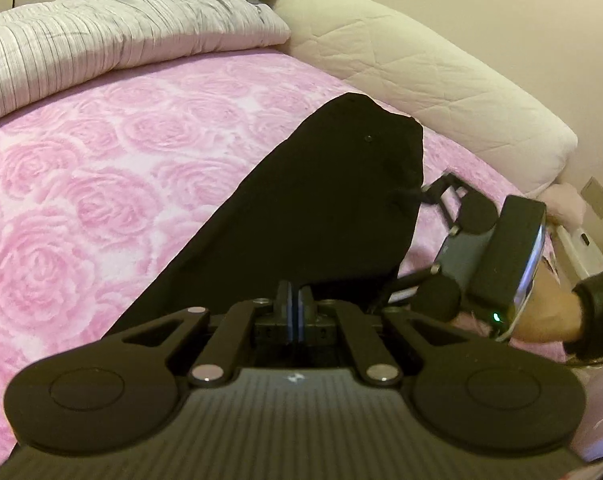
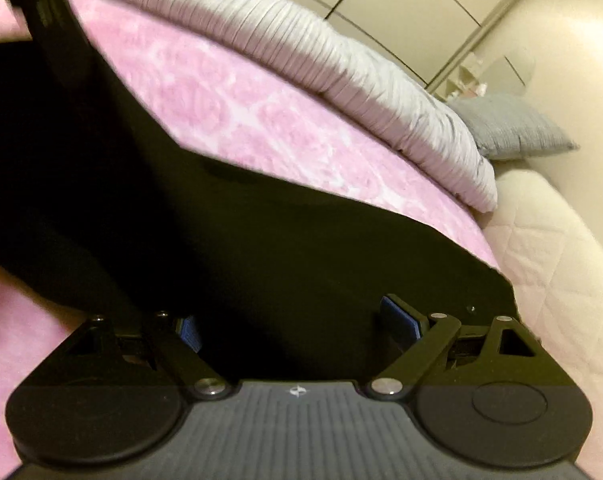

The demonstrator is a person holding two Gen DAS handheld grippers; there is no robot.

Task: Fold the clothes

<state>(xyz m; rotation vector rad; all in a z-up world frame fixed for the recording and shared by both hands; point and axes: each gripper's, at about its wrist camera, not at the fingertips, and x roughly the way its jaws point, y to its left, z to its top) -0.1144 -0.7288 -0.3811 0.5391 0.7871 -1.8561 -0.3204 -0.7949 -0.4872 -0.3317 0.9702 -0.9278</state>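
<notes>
A black garment point(image 1: 309, 200) lies flat on the pink rose-patterned blanket point(image 1: 101, 184), running from the far right toward the near left. My left gripper point(image 1: 295, 308) is shut, its fingers pinched on the garment's near edge. To its right, a hand holds my right gripper point(image 1: 411, 236), which stands open with one finger on each side of the garment's right edge. In the right wrist view the right gripper point(image 2: 293, 324) is open wide, its blue pads point(image 2: 397, 316) far apart, and the black garment point(image 2: 301, 264) fills the space between them.
A striped grey-white duvet point(image 1: 101, 36) is bunched along the far side of the bed, with a grey pillow point(image 2: 517, 128) behind it. A cream quilted bolster point(image 1: 421, 72) runs along the wall to the right. A wall socket point(image 1: 599, 198) sits low at the far right.
</notes>
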